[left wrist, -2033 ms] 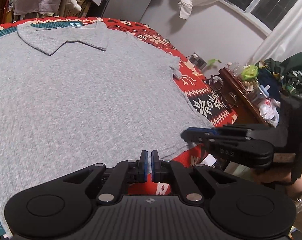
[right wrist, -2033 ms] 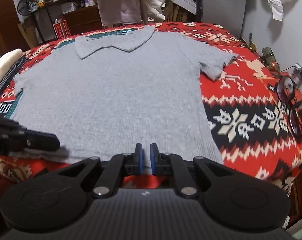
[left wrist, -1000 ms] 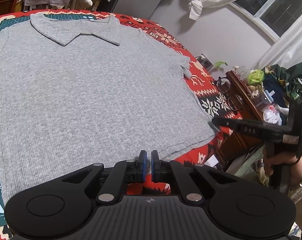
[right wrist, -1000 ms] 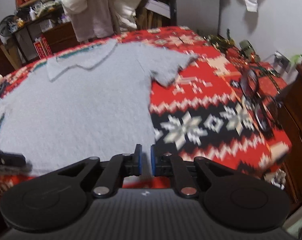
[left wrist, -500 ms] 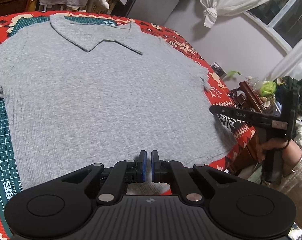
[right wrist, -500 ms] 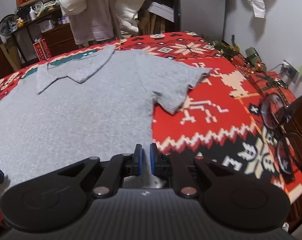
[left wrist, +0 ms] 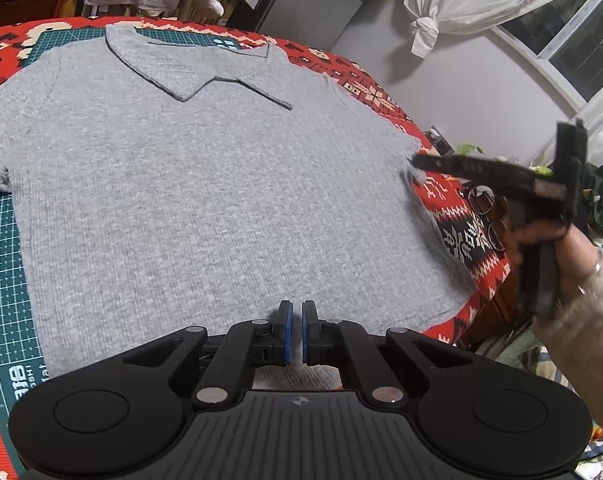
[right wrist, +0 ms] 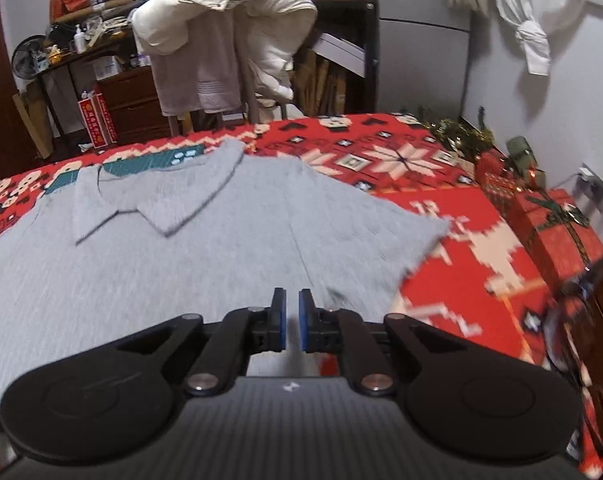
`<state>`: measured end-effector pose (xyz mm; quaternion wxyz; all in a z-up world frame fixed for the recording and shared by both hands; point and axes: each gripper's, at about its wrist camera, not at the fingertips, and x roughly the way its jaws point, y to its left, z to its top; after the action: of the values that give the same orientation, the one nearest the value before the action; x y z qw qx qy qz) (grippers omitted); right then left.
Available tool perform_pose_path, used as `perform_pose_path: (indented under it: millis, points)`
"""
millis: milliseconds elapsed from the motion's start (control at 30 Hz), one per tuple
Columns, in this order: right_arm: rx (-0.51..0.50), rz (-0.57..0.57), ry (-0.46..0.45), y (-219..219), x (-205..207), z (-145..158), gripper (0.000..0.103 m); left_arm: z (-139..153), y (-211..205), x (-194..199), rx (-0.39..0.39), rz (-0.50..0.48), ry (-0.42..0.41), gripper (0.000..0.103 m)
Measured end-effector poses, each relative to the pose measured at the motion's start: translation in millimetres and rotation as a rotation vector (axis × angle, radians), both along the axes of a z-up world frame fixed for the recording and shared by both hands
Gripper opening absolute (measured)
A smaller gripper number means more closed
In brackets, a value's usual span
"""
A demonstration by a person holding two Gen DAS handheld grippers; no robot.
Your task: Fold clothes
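Note:
A grey polo shirt (left wrist: pixel 201 200) lies flat, front up, on a red patterned cloth (right wrist: pixel 461 280), with its collar (left wrist: pixel 197 68) at the far end. My left gripper (left wrist: pixel 294 332) hovers over the lower middle of the shirt near the hem, shut with nothing in it. In the right wrist view the shirt (right wrist: pixel 141 272) fills the left, and my right gripper (right wrist: pixel 290 320) is shut and empty just above the seam where the right sleeve (right wrist: pixel 381 248) meets the body. The left wrist view shows that right gripper (left wrist: pixel 417 160) with its tips at the sleeve edge, held by a hand (left wrist: pixel 573 252).
A green cutting mat (left wrist: pixel 1 280) shows beside the shirt's left edge. Eyeglasses (left wrist: pixel 483 200) lie on the cloth at the right, near a wooden cabinet. A chair draped with pale clothes (right wrist: pixel 221 40) stands behind the table. A red gift box (right wrist: pixel 553 220) sits far right.
Both grippers moved away from the hem and forward over the shirt. The right gripper travelled from the lower right corner up to the right sleeve. Neither took hold of anything.

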<state>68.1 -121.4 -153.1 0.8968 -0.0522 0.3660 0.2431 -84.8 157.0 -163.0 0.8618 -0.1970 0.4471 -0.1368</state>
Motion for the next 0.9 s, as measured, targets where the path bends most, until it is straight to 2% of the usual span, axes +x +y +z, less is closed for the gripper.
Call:
perform_pose_path:
  millis: [133, 167, 333, 467, 567, 667, 733, 900]
  points:
    - [-0.02, -0.044, 0.063, 2, 19, -18, 0.006, -3, 4, -1, -0.006, 0.01, 0.01, 0.002]
    - [-0.024, -0.051, 0.076, -1, 19, -23, 0.002, -3, 4, -2, -0.007, 0.01, 0.012, 0.002]
    - [-0.059, -0.019, 0.051, -8, 8, -25, 0.003, -4, 6, -3, -0.016, 0.01, 0.014, 0.002]
    - [0.007, -0.062, 0.048, -20, 11, -11, 0.004, -3, 6, -3, -0.016, 0.012, 0.012, 0.002]
    - [0.014, -0.095, 0.037, -24, 22, -8, 0.004, -4, 6, -3, -0.016, 0.012, 0.014, 0.002]
    - [0.045, -0.121, 0.07, -28, 36, -12, 0.004, -3, 6, -3, -0.014, 0.012, 0.013, 0.002]
    - [0.023, -0.137, 0.098, -30, 41, -21, 0.003, -4, 7, -3, -0.016, 0.015, 0.015, 0.002]
    - [-0.006, -0.13, 0.087, -36, 39, -25, 0.003, -4, 7, -3, -0.017, 0.014, 0.016, 0.002]
